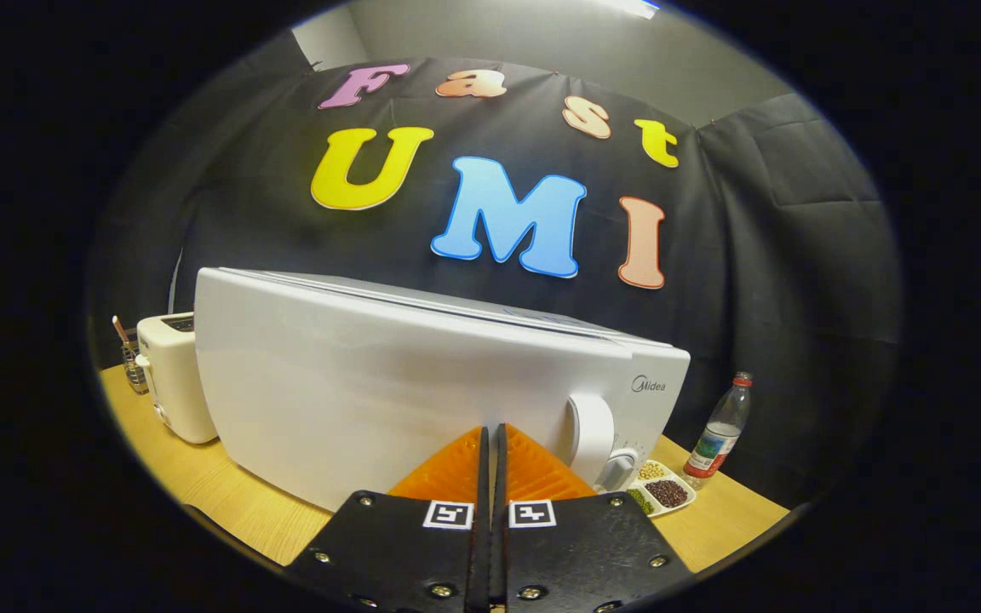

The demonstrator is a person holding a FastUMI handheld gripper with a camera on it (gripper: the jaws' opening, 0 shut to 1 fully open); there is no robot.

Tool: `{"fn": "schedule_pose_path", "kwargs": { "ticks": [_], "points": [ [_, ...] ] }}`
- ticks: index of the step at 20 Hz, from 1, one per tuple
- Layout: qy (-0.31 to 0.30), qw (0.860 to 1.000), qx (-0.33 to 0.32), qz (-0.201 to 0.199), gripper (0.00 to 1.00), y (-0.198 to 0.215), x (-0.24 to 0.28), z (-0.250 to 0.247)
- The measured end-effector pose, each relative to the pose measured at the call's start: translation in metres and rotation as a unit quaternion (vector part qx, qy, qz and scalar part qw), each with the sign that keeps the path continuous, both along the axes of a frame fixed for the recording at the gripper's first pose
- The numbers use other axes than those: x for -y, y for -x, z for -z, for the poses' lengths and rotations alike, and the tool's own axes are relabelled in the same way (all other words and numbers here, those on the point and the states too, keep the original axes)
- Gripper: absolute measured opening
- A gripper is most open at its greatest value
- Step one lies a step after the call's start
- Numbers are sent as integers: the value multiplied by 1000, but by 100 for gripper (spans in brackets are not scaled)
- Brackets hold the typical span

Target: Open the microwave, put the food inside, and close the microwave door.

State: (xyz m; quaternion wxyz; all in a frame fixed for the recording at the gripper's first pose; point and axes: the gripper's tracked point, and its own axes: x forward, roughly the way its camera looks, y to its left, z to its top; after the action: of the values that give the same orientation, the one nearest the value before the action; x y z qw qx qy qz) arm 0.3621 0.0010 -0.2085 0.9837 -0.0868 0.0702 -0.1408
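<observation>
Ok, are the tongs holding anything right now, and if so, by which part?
Nothing is held. The tongs are shut together with nothing between them, their tips right at the closed door of the white microwave, just beside its handle.

White microwave (pixel 388 383) on the wooden table, door closed, curved white handle (pixel 590 434) beside its knob.

Black cloth wall (pixel 797 255) hangs behind everything, w/ folds in it. Above it, a plain grey wall (pixel 542 42) w/ a bright light (pixel 627 7) at the very top. Wood table (pixel 201 485) is light brown & smooth. Room looks dim, esp. at the sides.
</observation>
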Motion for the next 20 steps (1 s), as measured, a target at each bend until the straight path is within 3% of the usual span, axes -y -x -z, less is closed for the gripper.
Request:
{"fn": "schedule_pose_path", "kwargs": {
  "ticks": [8,10,14,20],
  "points": [
    [29,1000,3,2,3,-10,1,0],
    [-20,999,-33,-20,2,-5,-9,18],
    [-74,995,-52,-47,1,37,-20,24],
    [-182,978,-41,-97,1,135,-31,-6]
  ]
}}
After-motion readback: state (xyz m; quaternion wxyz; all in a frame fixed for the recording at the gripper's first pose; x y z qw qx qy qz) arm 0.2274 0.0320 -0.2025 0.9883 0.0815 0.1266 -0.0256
